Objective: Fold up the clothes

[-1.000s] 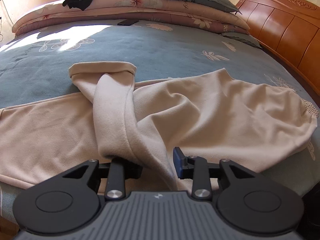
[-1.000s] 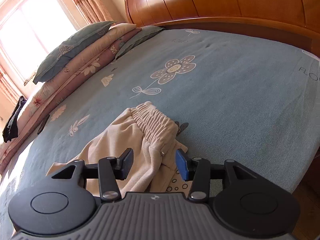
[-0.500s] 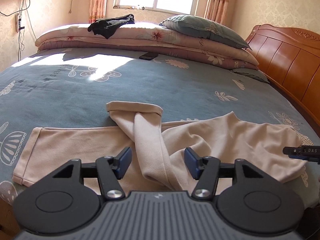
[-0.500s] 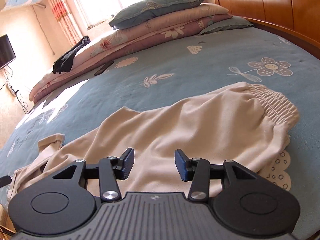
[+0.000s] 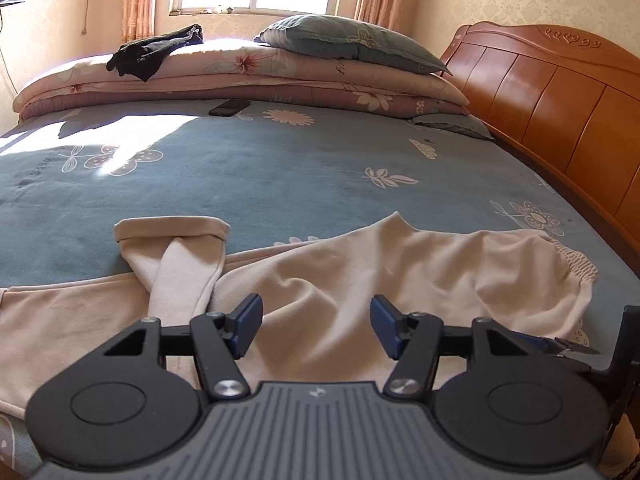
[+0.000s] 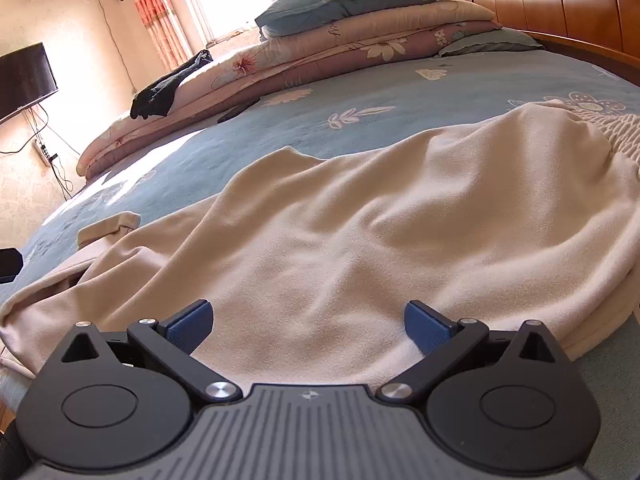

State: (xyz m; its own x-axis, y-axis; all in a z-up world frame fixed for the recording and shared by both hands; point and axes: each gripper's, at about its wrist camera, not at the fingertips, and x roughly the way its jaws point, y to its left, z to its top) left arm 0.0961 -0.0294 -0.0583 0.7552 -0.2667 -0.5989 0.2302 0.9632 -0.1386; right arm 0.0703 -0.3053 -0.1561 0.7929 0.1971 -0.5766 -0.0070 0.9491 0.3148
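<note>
Cream trousers (image 5: 400,264) lie crumpled across the near edge of the blue bedspread (image 5: 280,168). One leg is folded back, its cuff (image 5: 172,232) pointing away, and the elastic waistband (image 5: 576,260) is at the right. My left gripper (image 5: 316,324) hovers open just above the cloth near the crossed leg, holding nothing. In the right wrist view the trousers (image 6: 360,220) fill the foreground. My right gripper (image 6: 308,320) sits low over them, its jaws opening wide, with cloth lying under the gap but not pinched. Its tip (image 5: 560,346) shows at the left view's right edge.
A wooden headboard (image 5: 560,100) runs along the right side. Folded quilts (image 5: 320,76) with a pillow (image 5: 340,40) and a black garment (image 5: 156,50) line the far edge. A dark phone (image 5: 230,107) lies before them. A TV (image 6: 24,76) hangs on the left wall.
My left gripper let go of the folded leg, opened and lifted back. My right gripper swung from the waistband over the trousers' middle, dropped lower and spread its jaws wide.
</note>
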